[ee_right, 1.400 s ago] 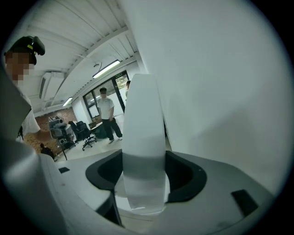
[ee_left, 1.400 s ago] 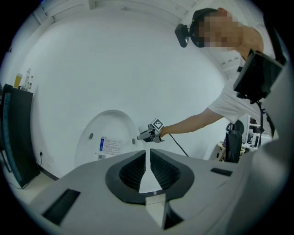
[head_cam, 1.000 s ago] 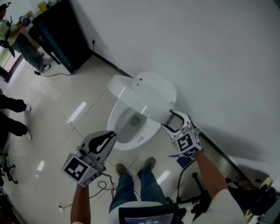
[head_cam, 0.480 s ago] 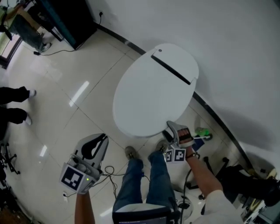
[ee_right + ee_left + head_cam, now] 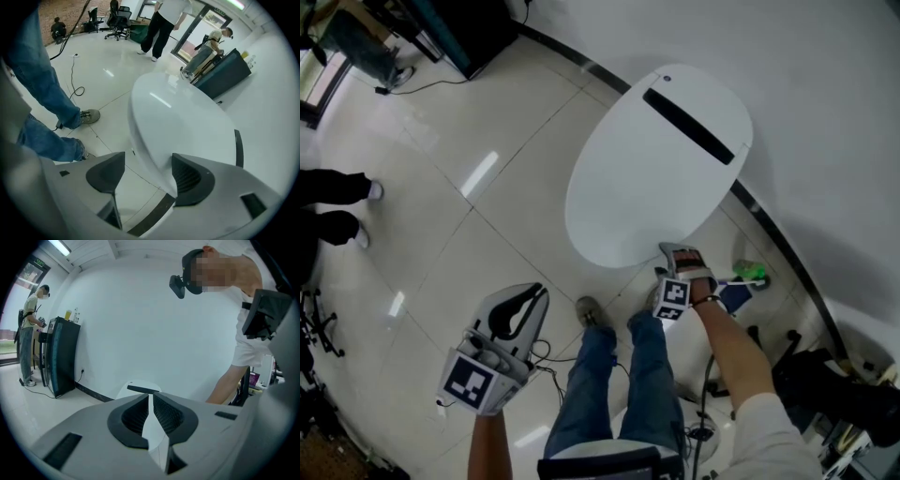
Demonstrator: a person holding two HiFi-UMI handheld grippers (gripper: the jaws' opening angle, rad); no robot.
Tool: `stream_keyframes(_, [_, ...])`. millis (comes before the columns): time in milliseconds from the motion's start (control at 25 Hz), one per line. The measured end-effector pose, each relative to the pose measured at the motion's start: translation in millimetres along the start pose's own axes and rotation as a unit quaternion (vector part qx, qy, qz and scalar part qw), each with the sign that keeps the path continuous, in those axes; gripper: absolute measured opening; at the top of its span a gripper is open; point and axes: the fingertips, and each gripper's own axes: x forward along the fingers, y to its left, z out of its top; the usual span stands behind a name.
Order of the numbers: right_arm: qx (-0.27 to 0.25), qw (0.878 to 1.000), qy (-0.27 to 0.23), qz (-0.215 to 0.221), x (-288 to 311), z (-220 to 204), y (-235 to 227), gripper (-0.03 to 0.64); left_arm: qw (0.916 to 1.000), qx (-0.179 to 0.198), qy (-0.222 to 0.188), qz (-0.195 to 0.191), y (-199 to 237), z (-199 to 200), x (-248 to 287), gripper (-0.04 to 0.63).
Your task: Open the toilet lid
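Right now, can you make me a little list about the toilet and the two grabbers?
toilet lid: down, closed
right gripper: at the lid's front edge; jaws apart and have just been opening; the edge sits between them, not squeezed
left gripper: jaws together, nothing in them, held over the floor away from the toilet
lid lifted: not yet

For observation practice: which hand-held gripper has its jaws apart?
The right hand-held gripper: its jaws have just been opening around the toilet lid's rim; the left hand-held gripper's are together.
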Motion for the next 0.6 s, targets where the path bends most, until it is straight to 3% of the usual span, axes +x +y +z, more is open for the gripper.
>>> stream_keyframes(200, [0.068, 0.997, -0.037, 0.003, -16, 10, -5, 0.313, 1.0000, -0.003, -0.003, -0.001, -6, 2, -1, 0.025])
stream_keyframes(320, [0.145, 0.984, -0.096, -0.040, -67, 24, -29, 0.313, 1.0000, 0.002, -0.002, -0.005, -12, 17, -2, 0.025])
stream_keyframes(480, [0.251, 0.943, -0.204, -0.075, -205, 58, -93, 0.313, 0.9990, 0.027, -0.021, -0.031, -19, 73, -5, 0.023])
stream_keyframes(600, [0.321, 0.898, -0.288, -0.092, -317, 73, -132, 0.313, 0.9969, 0.038, -0.041, -0.055, -36, 121, -9, 0.023])
